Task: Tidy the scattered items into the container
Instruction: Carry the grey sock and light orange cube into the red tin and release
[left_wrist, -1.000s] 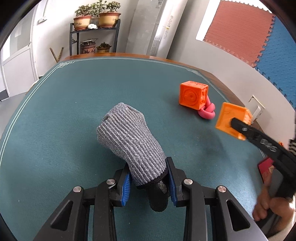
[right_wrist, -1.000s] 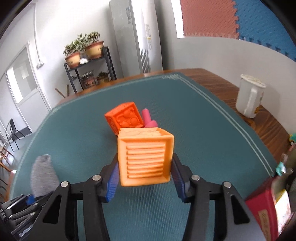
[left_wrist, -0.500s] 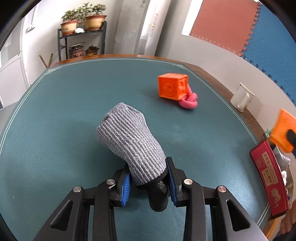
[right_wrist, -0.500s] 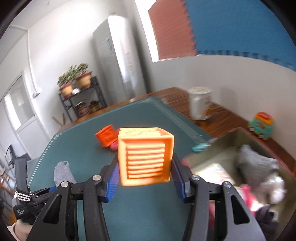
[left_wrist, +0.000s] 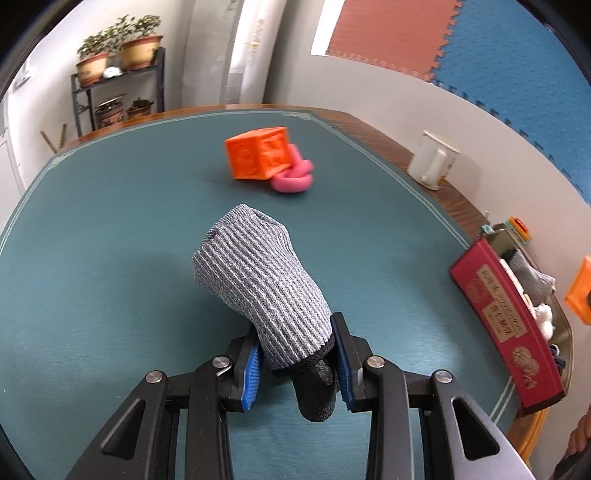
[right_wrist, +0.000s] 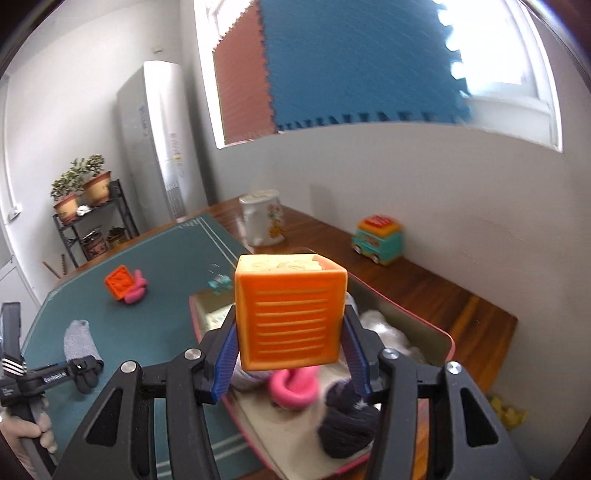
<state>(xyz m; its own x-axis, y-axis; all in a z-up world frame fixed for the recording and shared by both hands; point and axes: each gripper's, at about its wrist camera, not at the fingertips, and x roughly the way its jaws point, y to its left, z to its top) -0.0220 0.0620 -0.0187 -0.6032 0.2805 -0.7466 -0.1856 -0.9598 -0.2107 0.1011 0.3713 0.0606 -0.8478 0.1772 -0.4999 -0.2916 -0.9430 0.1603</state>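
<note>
The pale orange rubber cube with a ribbed front face (right_wrist: 290, 317) hangs over the open red-walled cardboard box (right_wrist: 445, 338), which sits at the right edge of the green felt tabletop (left_wrist: 110, 258) and already holds a pink ring (right_wrist: 293, 387), a dark bundle of socks and some white stuffing. To do this step well, the cube should probably come a little lower and over a bare part of the box floor before release, so that it neither bounces out nor lands on the near rim; a soft cube dropped from height may roll. The right gripper (right_wrist: 291, 354) has its jaws set about the cube's width apart, blue pads pressed on the left and right faces, and the cube rides level between them.

The grey ribbed knit sock with a dark toe (left_wrist: 266, 299) is clear of the felt, held by the left gripper (left_wrist: 297, 369). Its jaws are nearly closed, pinching the sock at the band where grey meets black, with the dark toe drooping toward the camera and the open cuff pointing away. In my judgement it should wait its turn to the left of the box, so the two tools do not meet over the opening.

Farther off on the felt, a darker orange embossed cube (left_wrist: 258, 157) lies touching a pink knotted ring (left_wrist: 293, 179); both remain to be gathered. A white mug (left_wrist: 432, 166) and a teal and orange toy van (right_wrist: 378, 242) stand on the bare wood beyond the felt.
</note>
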